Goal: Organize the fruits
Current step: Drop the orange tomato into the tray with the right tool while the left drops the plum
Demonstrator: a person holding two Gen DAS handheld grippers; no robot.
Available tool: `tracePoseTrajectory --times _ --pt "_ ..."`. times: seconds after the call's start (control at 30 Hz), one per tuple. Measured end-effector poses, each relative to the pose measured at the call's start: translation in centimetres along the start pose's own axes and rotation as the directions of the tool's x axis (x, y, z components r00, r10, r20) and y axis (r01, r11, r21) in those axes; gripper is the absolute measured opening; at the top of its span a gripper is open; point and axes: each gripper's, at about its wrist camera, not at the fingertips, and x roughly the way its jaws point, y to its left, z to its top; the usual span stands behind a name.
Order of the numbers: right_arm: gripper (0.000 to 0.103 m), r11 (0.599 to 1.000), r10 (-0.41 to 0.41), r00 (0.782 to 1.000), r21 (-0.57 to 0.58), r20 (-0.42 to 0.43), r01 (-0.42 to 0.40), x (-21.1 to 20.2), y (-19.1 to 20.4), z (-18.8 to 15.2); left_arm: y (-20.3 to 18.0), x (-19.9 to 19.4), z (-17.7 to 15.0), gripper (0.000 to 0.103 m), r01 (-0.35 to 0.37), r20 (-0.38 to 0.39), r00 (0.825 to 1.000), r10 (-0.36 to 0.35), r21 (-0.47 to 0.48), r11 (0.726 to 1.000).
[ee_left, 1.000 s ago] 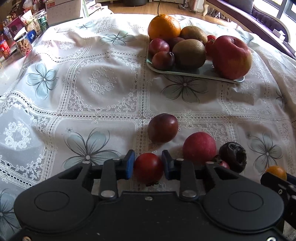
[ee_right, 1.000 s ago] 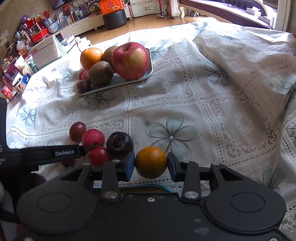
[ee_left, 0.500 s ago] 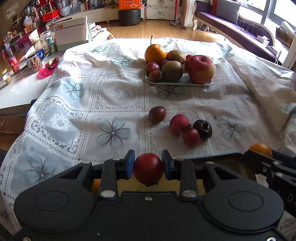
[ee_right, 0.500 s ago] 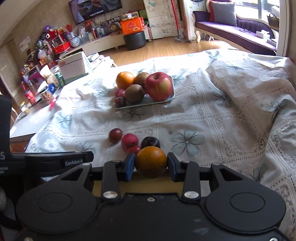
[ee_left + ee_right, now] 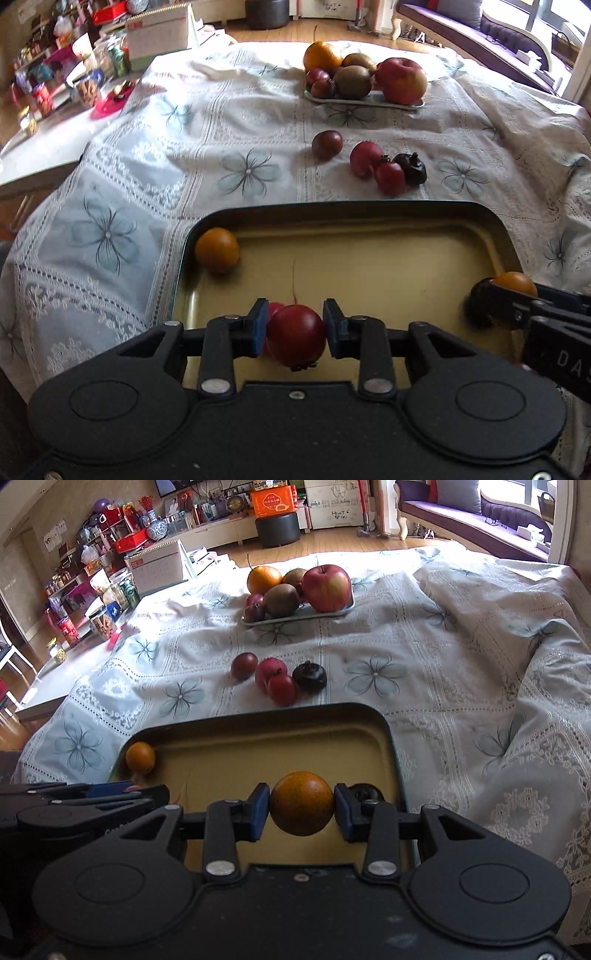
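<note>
Dark red and glossy, a plum point(image 5: 295, 335) sits pinched between the blue pads of the left gripper point(image 5: 295, 328), held over the near edge of a dark-rimmed tin tray point(image 5: 369, 206) with a yellowish floor. The right gripper point(image 5: 302, 808) pinches a small orange point(image 5: 302, 803) the same way, over the tray's near right part; from the left camera that fruit point(image 5: 515, 283) shows just above the tray's right rim. A second small orange point(image 5: 217, 249) lies in the tray's far left corner, against the wall. A dark fruit point(image 5: 364, 792) lies by the tray's right wall, partly hidden behind the right gripper's finger. On the lace tablecloth point(image 5: 443, 646) just beyond the tray's far edge lie four loose fruits: a purple plum point(image 5: 244, 665) apart at the left, then a pink-red fruit point(image 5: 270, 671), a red plum point(image 5: 282, 689) and a blackish fruit point(image 5: 309, 676) bunched together. Toward the table's far edge a pale plate point(image 5: 332, 611) carries a big apple point(image 5: 327, 587), two kiwis, a large orange point(image 5: 263, 579) and two small plums.
</note>
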Motion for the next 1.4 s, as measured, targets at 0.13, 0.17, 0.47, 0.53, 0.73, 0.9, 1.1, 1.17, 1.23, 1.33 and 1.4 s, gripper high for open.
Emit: tracePoseTrajectory --times 0.13,0.17,0.47,0.53,0.73,0.9,1.1,1.17,1.23,1.33,1.4 --pt "0.04 1.0 -0.009 1.0 -0.001 0.013 0.009 -0.4 0.0 0.0 0.2 0.2 0.1 0.04 -0.04 0.008 0.999 0.04 -0.003 0.999" --pt "0.04 1.0 -0.014 1.0 0.0 0.021 0.014 -0.6 -0.1 0.1 0.2 0.2 0.1 0.04 -0.05 0.009 0.999 0.05 -0.005 0.999" --pt "0.04 0.998 -0.056 0.998 0.001 0.034 0.056 -0.3 -0.5 0.3 -0.1 1.1 0.1 0.042 -0.088 -0.017 0.996 0.088 0.002 0.996" --pt "0.04 0.998 -0.057 0.998 -0.002 0.03 0.058 -0.2 -0.4 0.3 -0.2 1.0 0.0 0.042 -0.092 -0.009 0.996 0.093 0.01 0.996" --pt "0.04 0.999 -0.053 0.998 -0.008 0.026 0.053 -0.2 -0.1 0.2 -0.2 0.4 -0.1 0.042 -0.09 0.007 0.996 0.09 0.008 0.996" --pt "0.04 0.999 -0.052 0.998 -0.007 0.027 0.053 -0.3 -0.1 0.1 0.0 0.4 -0.2 0.042 -0.079 -0.005 0.997 0.079 -0.004 0.997" --pt "0.04 0.999 -0.051 0.998 -0.006 0.027 0.051 -0.3 -0.1 0.1 0.1 0.5 -0.2 0.042 -0.075 -0.012 0.997 0.075 -0.008 0.997" --pt "0.04 0.999 -0.048 0.998 -0.004 0.027 0.048 -0.3 -0.1 0.1 0.1 0.5 -0.2 0.042 -0.072 -0.015 0.997 0.072 -0.01 0.997" --pt "0.04 0.999 -0.044 0.998 0.001 0.034 0.044 -0.4 -0.1 0.1 0.1 0.5 -0.2 0.042 -0.068 -0.019 0.998 0.068 -0.014 0.998" --pt "0.041 0.999 -0.044 0.998 0.005 0.046 0.043 -0.7 -0.1 0.2 0.0 0.5 -0.2 0.042 -0.066 -0.021 0.998 0.066 -0.012 0.998" --pt "0.041 0.999 -0.047 0.998 0.001 0.046 0.047 -0.7 0.0 0.2 0.0 0.5 -0.3 0.042 -0.064 -0.023 0.998 0.064 -0.01 0.998"
